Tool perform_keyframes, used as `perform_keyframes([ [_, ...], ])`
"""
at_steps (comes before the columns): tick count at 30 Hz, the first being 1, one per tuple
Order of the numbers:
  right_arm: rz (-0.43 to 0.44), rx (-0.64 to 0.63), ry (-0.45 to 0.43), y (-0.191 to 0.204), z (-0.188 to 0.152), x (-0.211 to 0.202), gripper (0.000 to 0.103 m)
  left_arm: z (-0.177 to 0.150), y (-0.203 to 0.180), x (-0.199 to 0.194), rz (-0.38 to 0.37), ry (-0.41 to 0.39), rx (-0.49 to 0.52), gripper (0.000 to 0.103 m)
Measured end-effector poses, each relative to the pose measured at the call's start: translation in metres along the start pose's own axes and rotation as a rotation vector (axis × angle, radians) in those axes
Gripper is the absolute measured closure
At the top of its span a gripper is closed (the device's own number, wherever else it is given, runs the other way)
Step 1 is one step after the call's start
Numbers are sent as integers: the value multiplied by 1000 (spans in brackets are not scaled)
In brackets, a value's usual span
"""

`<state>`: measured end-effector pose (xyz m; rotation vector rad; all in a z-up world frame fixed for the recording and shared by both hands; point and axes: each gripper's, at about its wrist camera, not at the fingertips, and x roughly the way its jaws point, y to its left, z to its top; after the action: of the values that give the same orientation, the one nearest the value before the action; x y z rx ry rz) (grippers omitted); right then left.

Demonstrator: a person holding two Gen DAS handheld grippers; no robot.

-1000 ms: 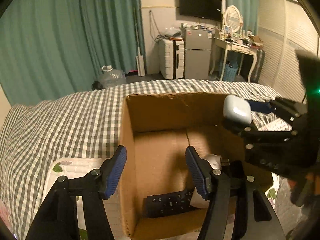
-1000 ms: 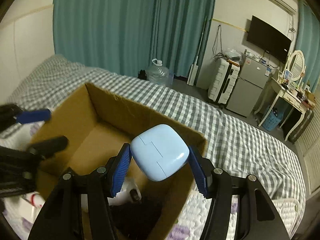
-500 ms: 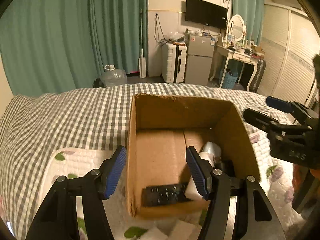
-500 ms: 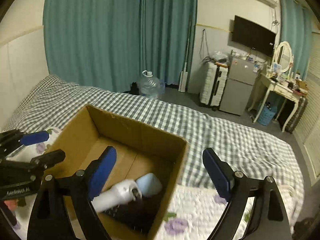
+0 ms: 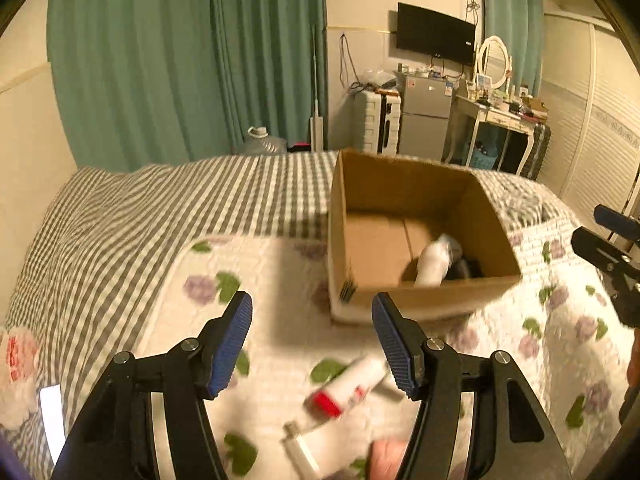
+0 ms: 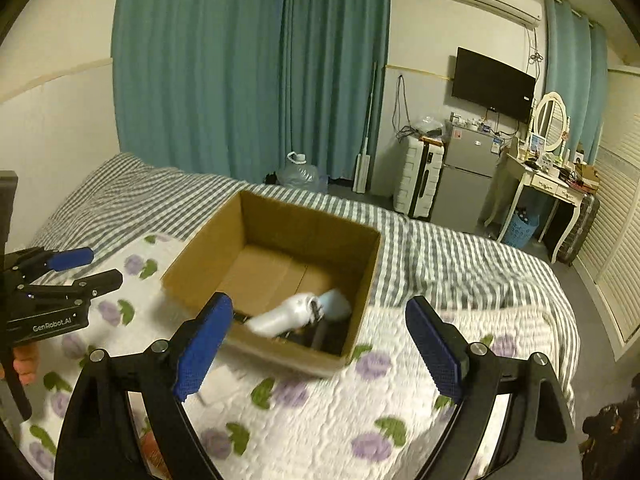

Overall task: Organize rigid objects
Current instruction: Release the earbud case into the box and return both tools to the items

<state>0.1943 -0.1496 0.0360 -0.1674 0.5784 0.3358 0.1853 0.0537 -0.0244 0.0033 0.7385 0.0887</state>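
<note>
An open cardboard box [image 5: 420, 300] [image 6: 280, 216] stands on the floral quilt. Inside it lie a white handheld device [image 5: 432, 264] [image 6: 284, 318], a pale blue case [image 6: 336, 304] and dark items that are partly hidden. My left gripper [image 5: 312, 344] is open over the quilt, short of the box's near left corner, with nothing between its fingers. On the quilt below it lies a white tube with a red band [image 5: 344, 390]. My right gripper [image 6: 318, 344] is open and empty, back from the box's near wall. Each gripper shows at the edge of the other's view, the right gripper [image 5: 600, 232] and the left gripper [image 6: 86, 268].
The floral quilt [image 6: 320, 420] covers the near part of a bed with a grey checked cover [image 5: 160, 208]. A small clear item [image 5: 300, 448] lies by the tube, and a white card [image 5: 52, 416] at far left. Beyond the bed stand a suitcase [image 6: 420, 176], a fridge [image 6: 464, 176] and a dressing table [image 6: 552, 184].
My right gripper opened and the pale blue case now lies in the box. Both grippers drew back from the box, and the tube on the quilt came into the left view.
</note>
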Motion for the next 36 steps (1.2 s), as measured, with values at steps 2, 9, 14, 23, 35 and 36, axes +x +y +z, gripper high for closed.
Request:
perform_keyframes([
  [2, 3, -2, 20, 9, -12, -2, 14, -17, 3, 0, -6, 29, 6, 38],
  [9, 28, -38, 83, 47, -69, 13, 14, -81, 5, 6, 16, 135, 39, 38],
  [14, 89, -98, 195, 76, -103, 45, 14, -121, 5, 5, 106, 173, 66, 38],
  [23, 239, -158, 304, 124, -139, 65, 14, -121, 21, 10, 111, 187, -3, 38],
  [35, 317, -112, 428, 136, -160, 91, 14, -120, 22, 16, 107, 205, -19, 38],
  [36, 318, -111, 430, 136, -160, 92, 14, -121, 22, 17, 108, 209, -19, 38],
])
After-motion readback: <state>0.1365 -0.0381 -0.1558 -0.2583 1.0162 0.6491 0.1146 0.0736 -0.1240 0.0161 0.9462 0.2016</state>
